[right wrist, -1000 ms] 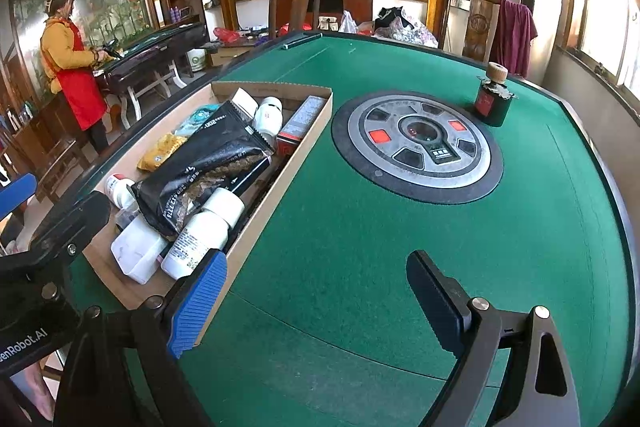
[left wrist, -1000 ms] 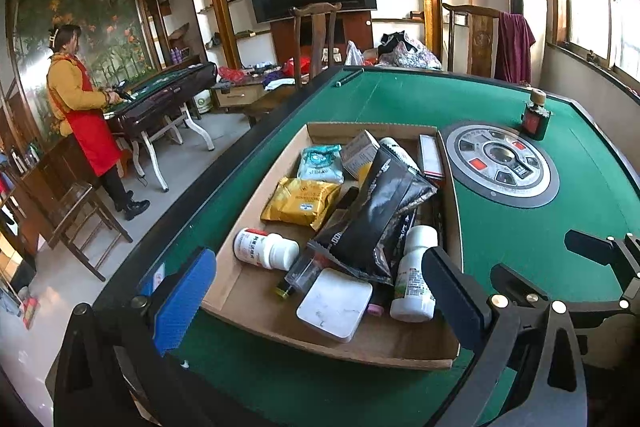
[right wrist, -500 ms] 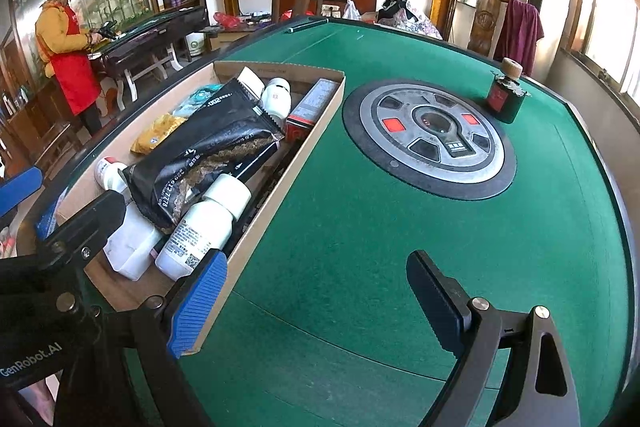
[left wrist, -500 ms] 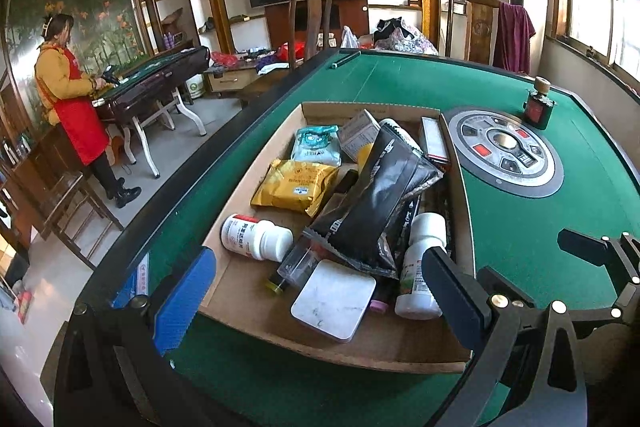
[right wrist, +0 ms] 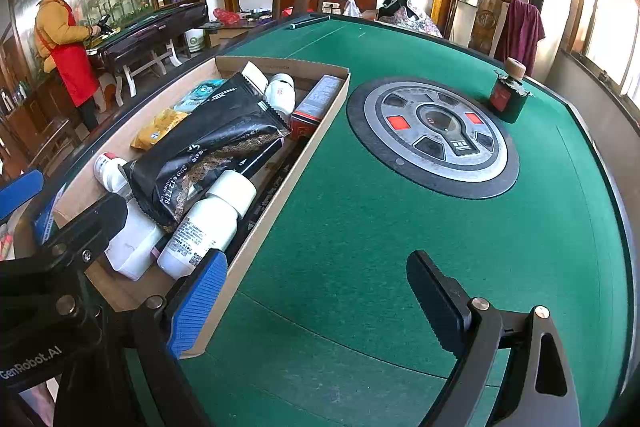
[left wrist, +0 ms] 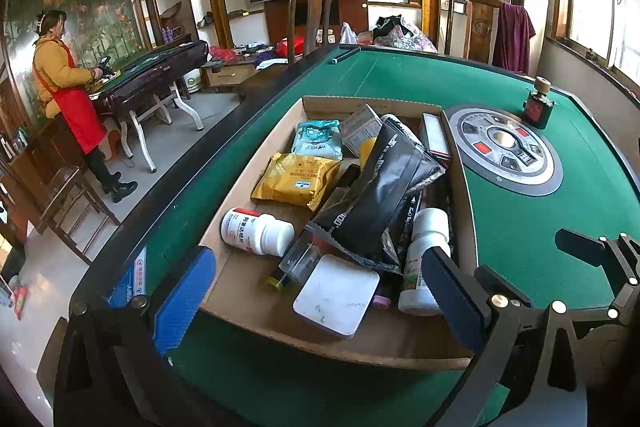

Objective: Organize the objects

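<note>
Both grippers, left (left wrist: 320,291) and right (right wrist: 316,295), have edged closer, jaws spread and holding nothing. Nothing in the shallow brown cardboard tray (left wrist: 248,291) has shifted; the dark corked bottle (right wrist: 509,95) stays apart on the felt.

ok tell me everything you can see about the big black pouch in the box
The black pouch is a glossy foil-like bag with zigzag-cut ends, white print and a gold wave pattern. It looks partly filled and crinkled. It lies slanted on top of the pile in the cardboard box, across most of its width. It rests over a white bottle, and its lower end overlaps a clear bottle. Neither tool touches it.
</note>
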Demonstrator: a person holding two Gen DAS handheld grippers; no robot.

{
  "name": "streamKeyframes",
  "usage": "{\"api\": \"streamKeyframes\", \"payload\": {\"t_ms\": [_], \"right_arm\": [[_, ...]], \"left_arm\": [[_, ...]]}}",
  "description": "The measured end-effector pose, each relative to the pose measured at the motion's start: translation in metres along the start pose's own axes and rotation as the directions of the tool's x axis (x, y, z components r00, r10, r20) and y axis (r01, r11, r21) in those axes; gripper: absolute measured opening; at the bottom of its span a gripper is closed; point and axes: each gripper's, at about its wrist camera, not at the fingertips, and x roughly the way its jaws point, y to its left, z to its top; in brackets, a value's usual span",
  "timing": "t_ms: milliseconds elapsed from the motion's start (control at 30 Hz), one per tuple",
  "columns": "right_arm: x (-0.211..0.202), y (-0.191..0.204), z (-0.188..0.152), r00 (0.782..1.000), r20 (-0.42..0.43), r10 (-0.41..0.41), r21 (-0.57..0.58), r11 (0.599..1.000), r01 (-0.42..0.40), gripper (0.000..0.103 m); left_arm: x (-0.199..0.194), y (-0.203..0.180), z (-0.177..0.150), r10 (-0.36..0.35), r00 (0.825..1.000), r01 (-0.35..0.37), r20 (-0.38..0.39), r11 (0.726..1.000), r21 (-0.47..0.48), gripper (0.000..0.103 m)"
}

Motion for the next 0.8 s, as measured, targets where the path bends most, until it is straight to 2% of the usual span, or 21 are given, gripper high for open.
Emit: {"api": "streamKeyframes", "payload": {"t_ms": [167, 267, 300, 400, 433, 467, 533, 600, 700, 733, 767, 800], "right_arm": [[-0.007, 0.001, 0.000, 1.000, 0.024, -0.004, 0.008, 1.000, 0.004, 0.094], [-0.020, -0.003, 0.001, 0.997, 0.079, -0.005, 0.029, 1.000, 0.003, 0.094], [-0.027, -0.005, 0.003, 0.994, 0.106, -0.008, 0.037, 0.999, 0.004, 0.094], [-0.046, -0.010, 0.011, 0.984, 0.175, -0.025, 0.054, 0.998, 0.016, 0.094], [-0.049, -0.010, 0.013, 0.982, 0.185, -0.030, 0.053, 0.998, 0.020, 0.095], [-0.053, -0.010, 0.017, 0.980, 0.196, -0.035, 0.049, 0.998, 0.026, 0.095], [-0.061, -0.006, 0.024, 0.975, 0.218, -0.040, 0.040, 0.999, 0.032, 0.095], [-0.069, -0.002, 0.031, 0.970, 0.240, -0.036, 0.029, 0.999, 0.030, 0.095], [-0.077, 0.009, 0.035, 0.963, 0.269, -0.031, 0.002, 1.000, 0.031, 0.095], [-0.077, 0.010, 0.035, 0.962, 0.272, -0.032, -0.006, 0.999, 0.034, 0.096], [-0.077, 0.015, 0.034, 0.961, 0.274, -0.033, -0.016, 0.999, 0.039, 0.097], [-0.075, 0.018, 0.032, 0.962, 0.271, -0.030, -0.022, 0.999, 0.037, 0.098]], "left_arm": [[-0.009, 0.004, 0.002, -0.010, 0.999, 0.011, 0.035, 1.000, -0.020, 0.102], [-0.033, 0.017, 0.007, -0.024, 0.990, 0.036, 0.137, 0.996, -0.084, 0.103], [-0.041, 0.022, 0.009, -0.032, 0.985, 0.049, 0.171, 0.994, -0.099, 0.103], [-0.071, 0.039, 0.021, -0.094, 0.949, 0.136, 0.303, 0.983, -0.123, 0.103], [-0.082, 0.045, 0.028, -0.122, 0.934, 0.171, 0.336, 0.978, -0.121, 0.103], [-0.088, 0.048, 0.032, -0.138, 0.927, 0.191, 0.350, 0.974, -0.123, 0.103], [-0.098, 0.057, 0.044, -0.194, 0.911, 0.257, 0.363, 0.957, -0.134, 0.103], [-0.103, 0.064, 0.055, -0.234, 0.906, 0.305, 0.353, 0.939, -0.162, 0.103], [-0.101, 0.078, 0.063, -0.353, 0.864, 0.442, 0.358, 0.873, -0.206, 0.103], [-0.098, 0.082, 0.062, -0.372, 0.858, 0.466, 0.354, 0.854, -0.231, 0.103], [-0.094, 0.086, 0.061, -0.366, 0.865, 0.460, 0.342, 0.850, -0.256, 0.103], [-0.087, 0.088, 0.060, -0.342, 0.885, 0.431, 0.316, 0.859, -0.277, 0.103]]}}
